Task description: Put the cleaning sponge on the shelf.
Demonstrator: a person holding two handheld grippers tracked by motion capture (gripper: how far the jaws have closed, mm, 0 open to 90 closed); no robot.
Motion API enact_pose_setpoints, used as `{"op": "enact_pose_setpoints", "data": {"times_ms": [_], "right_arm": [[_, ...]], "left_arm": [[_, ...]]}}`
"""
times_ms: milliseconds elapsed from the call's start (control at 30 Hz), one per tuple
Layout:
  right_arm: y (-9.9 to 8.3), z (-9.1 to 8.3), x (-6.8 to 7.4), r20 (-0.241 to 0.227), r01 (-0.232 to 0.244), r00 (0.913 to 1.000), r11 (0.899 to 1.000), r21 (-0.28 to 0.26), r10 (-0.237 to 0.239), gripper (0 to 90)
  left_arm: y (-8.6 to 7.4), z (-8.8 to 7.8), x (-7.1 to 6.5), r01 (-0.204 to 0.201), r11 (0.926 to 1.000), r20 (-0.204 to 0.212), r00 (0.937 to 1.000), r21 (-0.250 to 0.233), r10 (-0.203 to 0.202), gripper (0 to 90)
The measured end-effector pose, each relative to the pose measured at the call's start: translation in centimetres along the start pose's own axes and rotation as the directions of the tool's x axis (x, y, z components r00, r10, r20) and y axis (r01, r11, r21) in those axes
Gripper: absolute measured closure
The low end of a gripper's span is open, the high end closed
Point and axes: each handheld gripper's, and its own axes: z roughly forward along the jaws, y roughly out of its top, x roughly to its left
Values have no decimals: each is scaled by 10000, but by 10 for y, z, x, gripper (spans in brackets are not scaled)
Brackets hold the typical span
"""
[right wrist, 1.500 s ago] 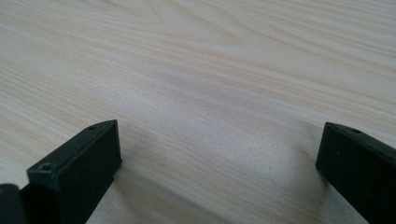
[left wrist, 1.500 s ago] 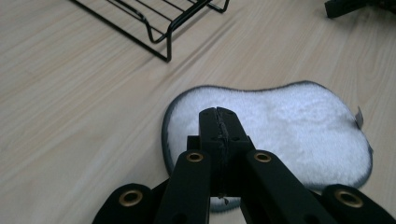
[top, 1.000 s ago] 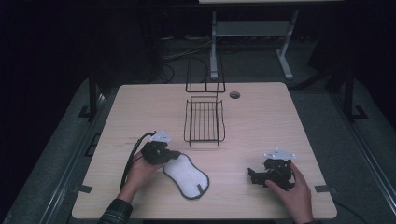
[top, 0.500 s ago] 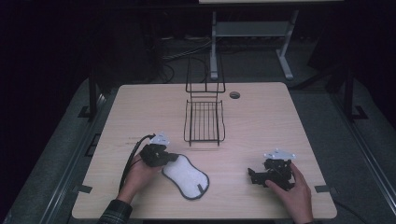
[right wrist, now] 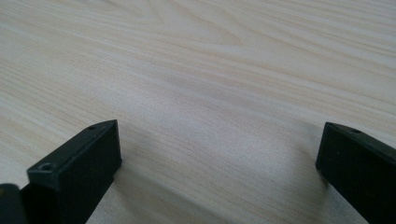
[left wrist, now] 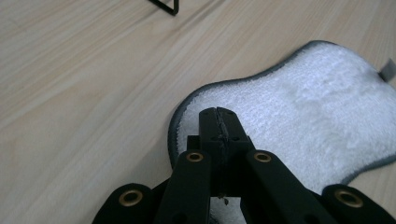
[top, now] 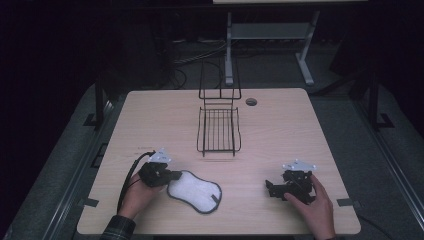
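The left gripper (top: pixel 176 175) has slid toward the table's left edge since the earlier frame, drawing the white pad (top: pixel 195 190) with it, while the right gripper (top: pixel 270 187) has kept its place. Nearest the person, the left hand (top: pixel 137 192) holds that gripper low over the wooden table (top: pixel 280 130), its jaws clenched on the pad's dark-trimmed edge, as the left gripper view shows; the pad lies flat on the front part of the table, between the two grippers and closer to the left one. To the right, the right hand (top: pixel 315 205) rests with its gripper on bare wood, jaws spread wide and holding nothing. Farther back, near the middle of the table, stands a black wire rack (top: pixel 218 131), well apart from the pad. The bite takes in only the rim, so a quick lift or tug could pull the soft cloth free, and the limp far end might drag or fold under on the way.
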Motion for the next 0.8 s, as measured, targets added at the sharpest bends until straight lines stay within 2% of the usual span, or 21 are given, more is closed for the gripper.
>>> {"op": "enact_pose_setpoints", "data": {"times_ms": [267,533,667,733,767,800], "right_arm": [[0,0,0,-11,0,10000,10000,1,0,0],[0,0,0,-10,1,10000,10000,-3,-1,0],[0,0,0,-11,1,10000,10000,3,-1,0],[0,0,0,-10,0,10000,10000,-1,0,0],[0,0,0,-1,20,10000,10000,-7,-20,0],[0,0,0,-1,20,10000,10000,-7,-20,0]], "left_arm": [[-17,-15,2,399,9991,-230,9989,-126,-402,898],[-35,-31,-2,721,9972,-349,9967,-197,-728,898],[-35,-32,-3,685,9975,-383,9969,-173,-691,897],[-29,-33,-5,590,9977,-299,9978,-325,-600,897],[-20,-30,-8,426,9977,-110,9990,-521,-432,897],[-20,-30,-8,426,9977,-110,9990,-521,-432,898]]}}
